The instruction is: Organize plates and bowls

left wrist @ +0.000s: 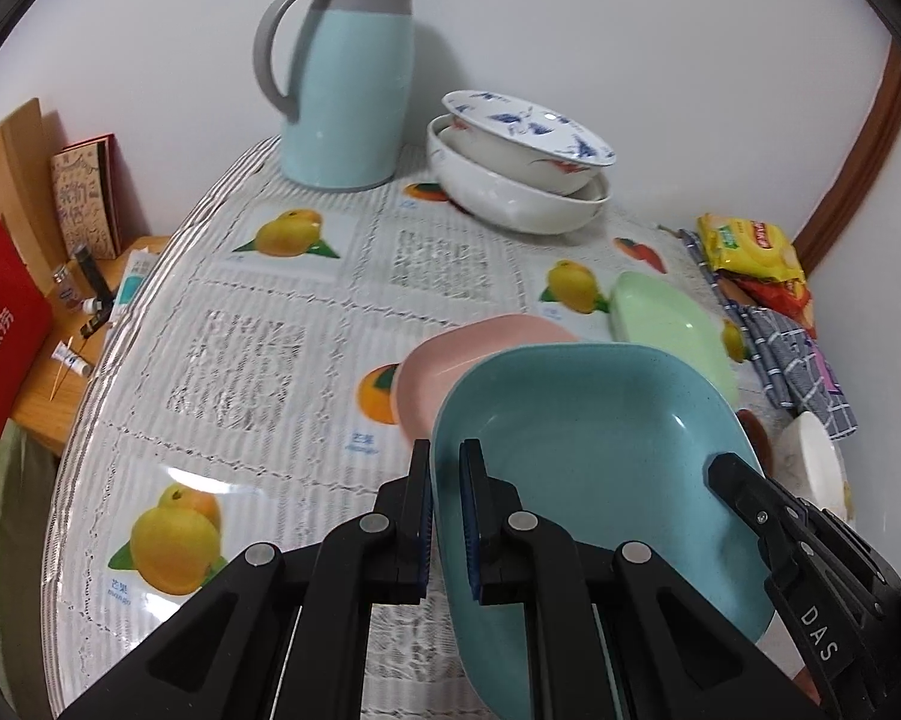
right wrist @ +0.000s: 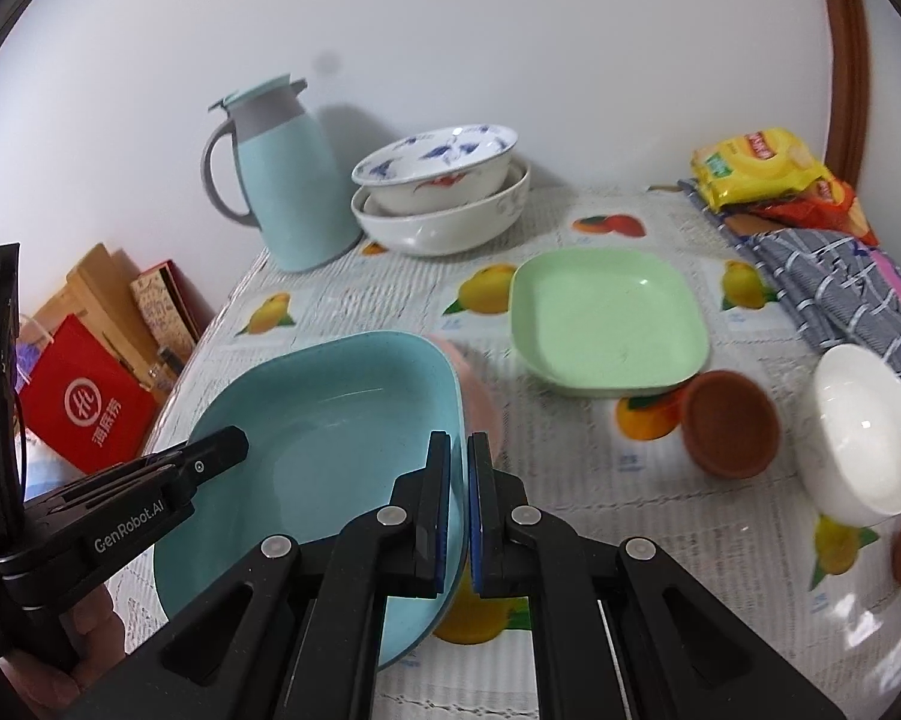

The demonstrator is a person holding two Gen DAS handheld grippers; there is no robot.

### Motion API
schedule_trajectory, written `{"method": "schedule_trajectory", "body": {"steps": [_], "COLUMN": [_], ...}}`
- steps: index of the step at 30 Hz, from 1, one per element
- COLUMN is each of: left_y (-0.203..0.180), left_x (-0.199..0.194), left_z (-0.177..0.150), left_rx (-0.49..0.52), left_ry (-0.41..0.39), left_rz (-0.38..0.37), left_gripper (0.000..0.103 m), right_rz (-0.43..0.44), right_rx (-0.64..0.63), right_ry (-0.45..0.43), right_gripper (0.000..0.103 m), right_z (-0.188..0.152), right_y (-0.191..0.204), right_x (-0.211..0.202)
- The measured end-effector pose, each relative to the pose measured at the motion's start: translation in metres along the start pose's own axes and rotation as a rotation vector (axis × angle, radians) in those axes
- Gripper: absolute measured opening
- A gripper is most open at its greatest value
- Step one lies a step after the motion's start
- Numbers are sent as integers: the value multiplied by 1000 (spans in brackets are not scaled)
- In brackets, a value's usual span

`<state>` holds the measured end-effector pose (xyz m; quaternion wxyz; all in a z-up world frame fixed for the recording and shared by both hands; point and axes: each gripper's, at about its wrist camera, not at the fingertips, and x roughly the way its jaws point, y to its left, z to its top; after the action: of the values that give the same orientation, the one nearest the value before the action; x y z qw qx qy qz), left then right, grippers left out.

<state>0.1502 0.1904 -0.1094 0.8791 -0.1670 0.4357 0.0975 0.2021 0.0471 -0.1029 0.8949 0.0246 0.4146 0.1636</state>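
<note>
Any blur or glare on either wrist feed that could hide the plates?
Left wrist view: sharp; clear plastic table cover shows window glare near the front mango print. Right wrist view: the pink plastic plate behind the blue square plastic plate is smeared; green square plate crisp. Both bend at the edges.

A matt, faintly speckled plastic finish is seen on the blue plate. Beside it, the green plate is shown equally matt. Behind it, glossy glazed ceramic is shown by the stacked bowls. A shiny clear film is laid over the lace-patterned tablecloth.
</note>
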Motion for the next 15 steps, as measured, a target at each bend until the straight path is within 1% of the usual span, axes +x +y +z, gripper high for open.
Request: {"method": "schedule_trajectory", "body": {"steps": [7,15], "left_y": [10,10], "left_x": [23,41], "left_z": [0,9], "left_rx": [-45,-64], "left_ry": [38,30], "left_rz": [5,42], "left_gripper": [9,9], "right_rz": [-7,-29], "right_rx": [-30,-90], "right_ry": [40,59], "right_gripper": [5,5], "right_z": [2,14], "right_y": [4,7], "right_x": [25,55]}}
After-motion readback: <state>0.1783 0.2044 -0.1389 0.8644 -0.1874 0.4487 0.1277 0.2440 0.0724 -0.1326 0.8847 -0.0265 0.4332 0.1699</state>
